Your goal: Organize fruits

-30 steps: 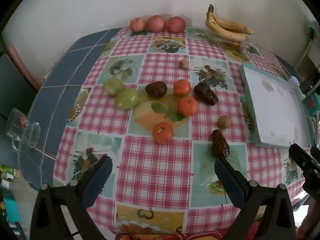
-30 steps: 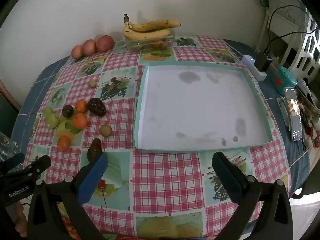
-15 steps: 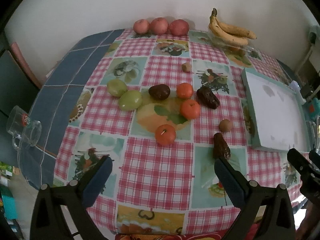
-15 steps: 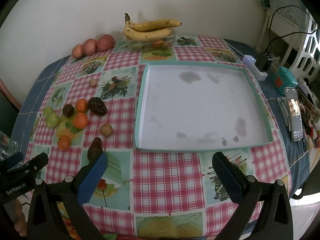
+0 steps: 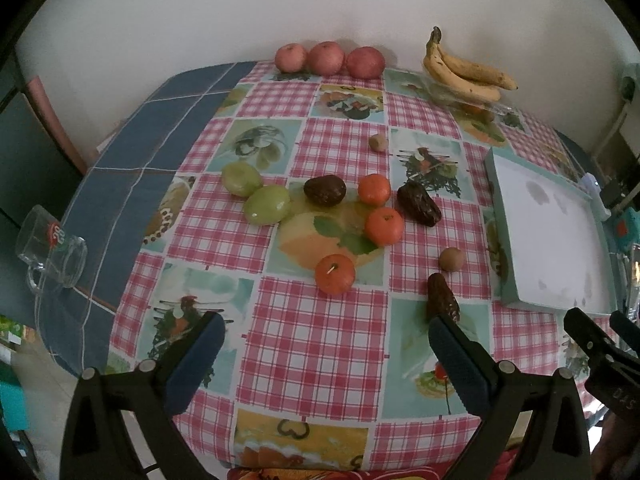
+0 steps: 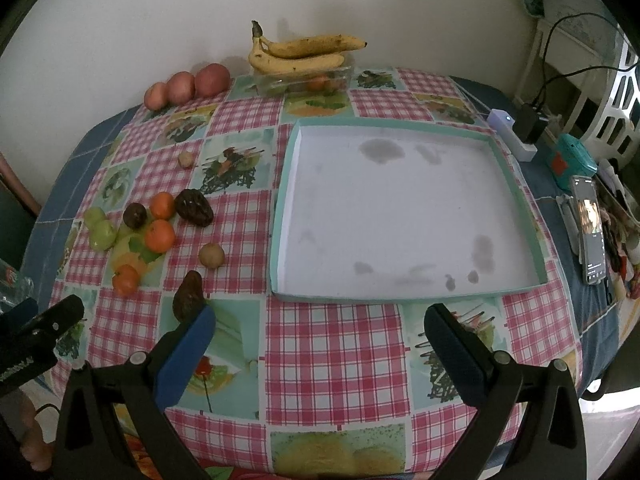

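Over the last second the left claw (image 5: 326, 344) has drawn back slightly from the fruit and risen; the fruit cluster now sits a little lower and smaller in the left wrist view. The right claw (image 6: 320, 332) has held its position in front of the tray (image 6: 516, 168). No fruit has moved. Judgement: the task is at its start, with the approach not yet committed.

Fruit location: all loose pieces lie on the worktop (image 5: 320, 360), left of the tray. Three oranges (image 5: 384, 226), two green fruits (image 5: 267, 205), three dark elongated fruits (image 5: 419, 209) and two small brown fruits (image 5: 451, 259) form the cluster. Three red apples (image 5: 326, 58) and the bananas (image 5: 466, 74) sit at the far edge by the wall. The tray holds nothing.

Left claw: jaws wide apart, holding nothing. Its right finger (image 5: 460, 364) stands just beside the nearest dark fruit (image 5: 442, 302); contact cannot be confirmed.

Right claw: jaws wide apart, holding nothing, touching nothing, above the worktop just short of the tray's near rim.
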### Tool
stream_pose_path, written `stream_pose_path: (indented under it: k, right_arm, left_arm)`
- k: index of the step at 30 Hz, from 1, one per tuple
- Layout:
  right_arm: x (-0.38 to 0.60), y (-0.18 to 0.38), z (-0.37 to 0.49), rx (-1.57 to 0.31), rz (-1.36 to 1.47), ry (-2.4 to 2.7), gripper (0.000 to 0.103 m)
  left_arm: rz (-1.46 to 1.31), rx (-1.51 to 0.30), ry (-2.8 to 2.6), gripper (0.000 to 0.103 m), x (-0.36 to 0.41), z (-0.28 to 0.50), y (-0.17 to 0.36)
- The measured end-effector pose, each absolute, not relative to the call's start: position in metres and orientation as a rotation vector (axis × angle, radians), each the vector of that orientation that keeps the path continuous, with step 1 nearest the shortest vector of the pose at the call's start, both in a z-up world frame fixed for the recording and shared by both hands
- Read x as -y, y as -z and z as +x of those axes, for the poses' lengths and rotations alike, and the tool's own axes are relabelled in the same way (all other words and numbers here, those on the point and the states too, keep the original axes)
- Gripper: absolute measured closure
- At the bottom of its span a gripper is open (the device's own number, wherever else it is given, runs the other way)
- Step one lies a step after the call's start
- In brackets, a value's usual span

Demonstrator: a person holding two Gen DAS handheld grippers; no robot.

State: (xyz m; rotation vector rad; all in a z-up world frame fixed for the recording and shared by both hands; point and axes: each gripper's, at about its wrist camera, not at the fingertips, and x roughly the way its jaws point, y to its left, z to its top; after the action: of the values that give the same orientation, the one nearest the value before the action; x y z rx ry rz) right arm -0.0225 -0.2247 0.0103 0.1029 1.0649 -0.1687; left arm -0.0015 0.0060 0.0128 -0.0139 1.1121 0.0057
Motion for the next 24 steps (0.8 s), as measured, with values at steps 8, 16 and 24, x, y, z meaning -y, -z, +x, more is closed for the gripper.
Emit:
stream_pose_path:
  k: [8, 16, 24]
  right_arm:
    - [0.2240, -0.0108, -0.0225, -1.062, 0.095, 0.169, 0.000]
    - [0.2236, -0.0106, -0.0225, -1.062, 0.093, 0.169, 0.000]
    - [0.2233, -0.0107, -0.0224, -1.061, 0.094, 0.169, 0.000]
  left_arm:
    - [-0.013, -1.105, -0.007, 0.000, -0.0085, -0.0022, -0.0125]
    - [-0.022, -1.100, -0.005, 0.000, -0.0092, -0.0019, -0.0139]
    - [-0.017, -1.098, -0.007, 0.000, -0.0097, 0.0016, -0.0132]
